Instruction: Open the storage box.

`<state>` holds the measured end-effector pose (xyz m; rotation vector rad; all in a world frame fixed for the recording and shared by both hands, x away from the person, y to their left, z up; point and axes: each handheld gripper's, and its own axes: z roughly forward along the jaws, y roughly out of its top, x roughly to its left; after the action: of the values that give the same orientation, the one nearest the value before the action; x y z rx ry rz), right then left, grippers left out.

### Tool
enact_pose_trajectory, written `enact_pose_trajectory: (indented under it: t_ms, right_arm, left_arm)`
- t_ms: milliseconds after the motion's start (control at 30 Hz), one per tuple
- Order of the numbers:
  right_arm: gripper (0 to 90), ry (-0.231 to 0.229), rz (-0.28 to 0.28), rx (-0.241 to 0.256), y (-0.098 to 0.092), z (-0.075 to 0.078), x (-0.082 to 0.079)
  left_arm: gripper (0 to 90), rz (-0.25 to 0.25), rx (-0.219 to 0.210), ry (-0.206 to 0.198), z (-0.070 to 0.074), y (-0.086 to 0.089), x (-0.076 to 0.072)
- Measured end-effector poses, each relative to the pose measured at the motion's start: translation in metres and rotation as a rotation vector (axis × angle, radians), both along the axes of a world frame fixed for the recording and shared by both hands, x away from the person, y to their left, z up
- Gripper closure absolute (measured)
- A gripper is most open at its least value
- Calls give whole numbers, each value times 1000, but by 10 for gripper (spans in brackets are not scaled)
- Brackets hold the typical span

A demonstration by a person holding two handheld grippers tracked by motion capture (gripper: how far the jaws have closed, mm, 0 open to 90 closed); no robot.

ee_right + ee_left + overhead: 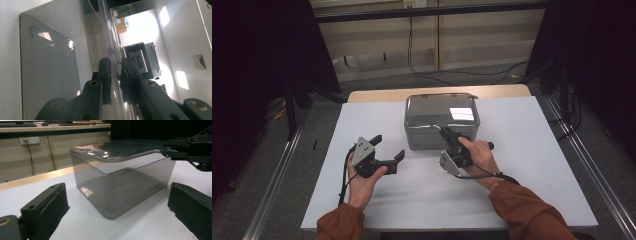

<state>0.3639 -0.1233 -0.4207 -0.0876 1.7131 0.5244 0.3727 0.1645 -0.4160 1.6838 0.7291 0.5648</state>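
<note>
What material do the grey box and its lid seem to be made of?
The box looks like smoke-tinted transparent plastic: the white table shows through its glossy walls. The lid seems the same, smooth and mirror-like, reflecting bright lights. The right hand-held gripper is shut on its edge.

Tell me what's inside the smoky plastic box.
Through the tinted walls of the box nothing shows inside; only its floor and reflections are visible. The lid sits on top, its front edge pinched by the right gripper. Glare hides the far corners.

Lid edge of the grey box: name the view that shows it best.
Left gripper view: the lid edge runs sideways into the right hand-held gripper. The high view shows it from above; the right gripper view, reflective, between the jaws.
</note>
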Motion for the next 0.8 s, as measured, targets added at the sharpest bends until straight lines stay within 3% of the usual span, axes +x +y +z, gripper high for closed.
enact_pose_trajectory:
  t_ms: [267, 467, 667, 800]
  right_arm:
    - [795, -7, 3, 5, 0, 1, 1]
    - [794, -17, -1, 7, 0, 3, 1]
    - [797, -23, -2, 14, 0, 9, 3]
    - [802, -31, -6, 17, -1, 13, 5]
  left_arm:
    - [19, 2, 33, -31, 0, -7, 13]
    - [25, 26, 14, -32, -1, -7, 23]
    - [25, 27, 34, -27, -1, -11, 35]
    - [29, 27, 34, -44, 0, -14, 42]
